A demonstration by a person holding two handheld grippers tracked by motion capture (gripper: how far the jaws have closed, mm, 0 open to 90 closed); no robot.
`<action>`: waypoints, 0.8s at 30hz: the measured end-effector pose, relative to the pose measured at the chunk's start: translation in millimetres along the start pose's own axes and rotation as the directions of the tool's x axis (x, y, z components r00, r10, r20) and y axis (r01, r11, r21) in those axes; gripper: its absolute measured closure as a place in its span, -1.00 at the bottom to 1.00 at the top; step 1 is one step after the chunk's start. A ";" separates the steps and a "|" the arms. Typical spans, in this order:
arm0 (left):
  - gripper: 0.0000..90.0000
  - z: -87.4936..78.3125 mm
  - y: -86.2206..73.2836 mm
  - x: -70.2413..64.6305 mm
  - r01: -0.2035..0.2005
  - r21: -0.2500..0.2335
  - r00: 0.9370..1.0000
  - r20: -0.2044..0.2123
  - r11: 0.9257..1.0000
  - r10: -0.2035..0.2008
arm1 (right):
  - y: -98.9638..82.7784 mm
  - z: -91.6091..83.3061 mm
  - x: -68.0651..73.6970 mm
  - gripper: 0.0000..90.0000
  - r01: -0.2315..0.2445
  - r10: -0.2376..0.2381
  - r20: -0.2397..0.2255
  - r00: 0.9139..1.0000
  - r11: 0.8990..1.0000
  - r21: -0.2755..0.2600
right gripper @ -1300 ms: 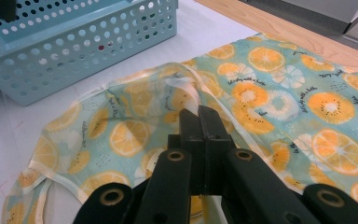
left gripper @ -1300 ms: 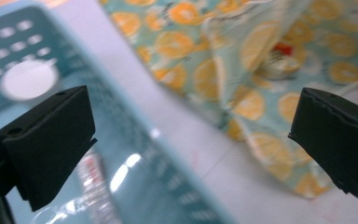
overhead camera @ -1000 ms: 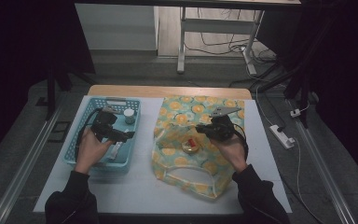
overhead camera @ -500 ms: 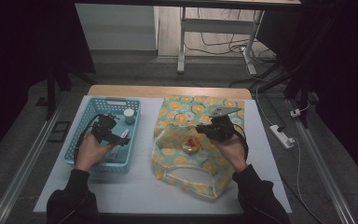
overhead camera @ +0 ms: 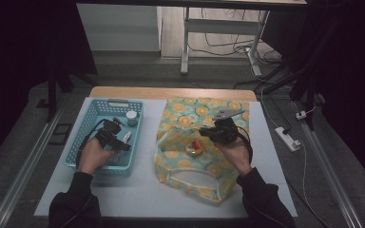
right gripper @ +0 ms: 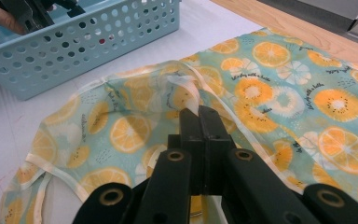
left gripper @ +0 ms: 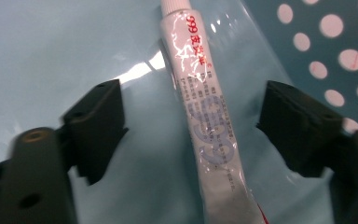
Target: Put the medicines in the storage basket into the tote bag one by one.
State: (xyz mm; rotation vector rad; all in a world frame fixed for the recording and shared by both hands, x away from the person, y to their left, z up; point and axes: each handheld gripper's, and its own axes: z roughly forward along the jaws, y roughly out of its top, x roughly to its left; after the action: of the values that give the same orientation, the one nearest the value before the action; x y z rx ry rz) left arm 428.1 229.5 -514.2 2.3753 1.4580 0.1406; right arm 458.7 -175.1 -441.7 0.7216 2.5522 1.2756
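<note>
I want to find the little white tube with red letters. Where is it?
The white tube lies in the blue basket at the table's left, between the left gripper's jaws, which have just been closing but don't touch it yet.

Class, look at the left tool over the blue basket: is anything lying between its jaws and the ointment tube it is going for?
Nothing visible. The left tool straddles the ointment tube, which lies on the blue basket floor inside a clear wrapper. Its jaws have just been closing, the tube between them, not yet touching it.
</note>
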 end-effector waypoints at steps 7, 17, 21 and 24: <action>0.00 -0.3 0.0 -0.6 0.000 0.003 1.000 0.002 1.000 0.000 | 0.0 0.1 0.2 1.00 -0.001 0.001 0.001 1.000 1.000 0.002; 0.49 -1.5 0.3 -1.2 0.005 0.002 1.000 0.004 1.000 -0.005 | -0.1 0.5 0.2 1.00 0.001 -0.001 0.000 1.000 1.000 0.002; 0.58 -1.9 0.7 -0.9 0.016 0.003 1.000 0.005 1.000 -0.016 | -0.2 0.6 0.0 1.00 0.000 0.000 0.001 1.000 1.000 0.002; 0.59 -2.1 1.3 -1.7 0.016 0.002 1.000 -0.004 1.000 -0.016 | -0.3 0.4 -0.2 1.00 -0.003 0.003 0.000 1.000 1.000 0.002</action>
State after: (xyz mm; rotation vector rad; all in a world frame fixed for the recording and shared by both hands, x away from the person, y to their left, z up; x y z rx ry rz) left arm 427.8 228.0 -511.6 2.3661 1.4788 0.1403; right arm 458.9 -175.1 -442.1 0.7261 2.5540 1.2738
